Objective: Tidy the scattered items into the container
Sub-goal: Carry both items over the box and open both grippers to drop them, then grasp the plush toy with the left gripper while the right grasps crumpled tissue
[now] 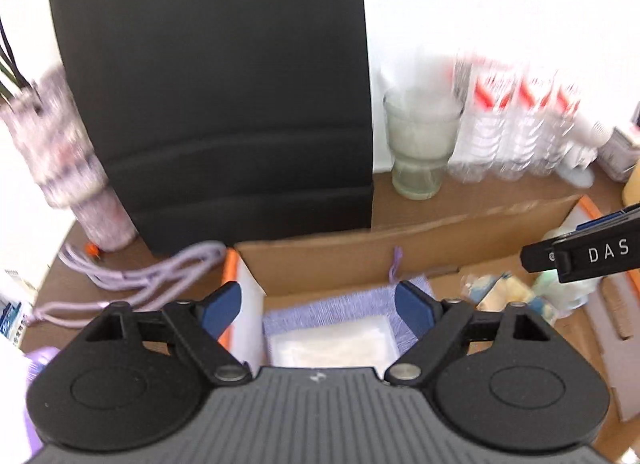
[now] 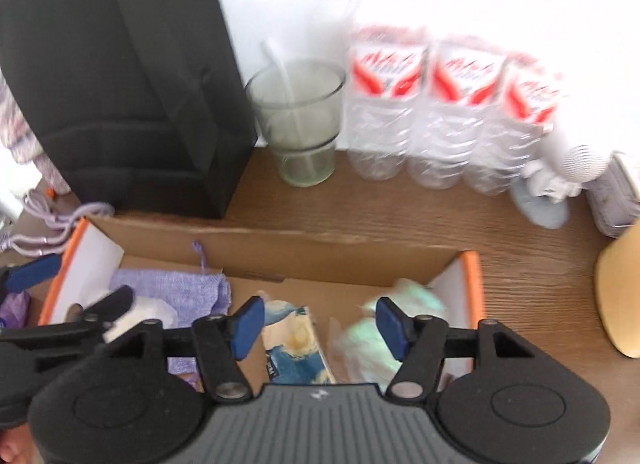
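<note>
step: between picks, we judge | left gripper (image 1: 318, 306) and right gripper (image 2: 320, 326) jaws spread, empty, over cardboard box (image 2: 320, 260) | purple pouch (image 2: 180, 288), packets inside | next: lavender cord (image 1: 132, 280) on bench, probably, blurred

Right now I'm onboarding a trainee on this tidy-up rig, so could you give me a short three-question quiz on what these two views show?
1. True or false: both grippers, left and right, are open and hold nothing.
2. What lies in the box under the left gripper? A) the purple pouch B) a water bottle C) the glass
3. Fill in: the glass stands between the black bag and the three ____.

Key:
1. True; the jaws of each stand apart with nothing between them.
2. A
3. bottles
</note>
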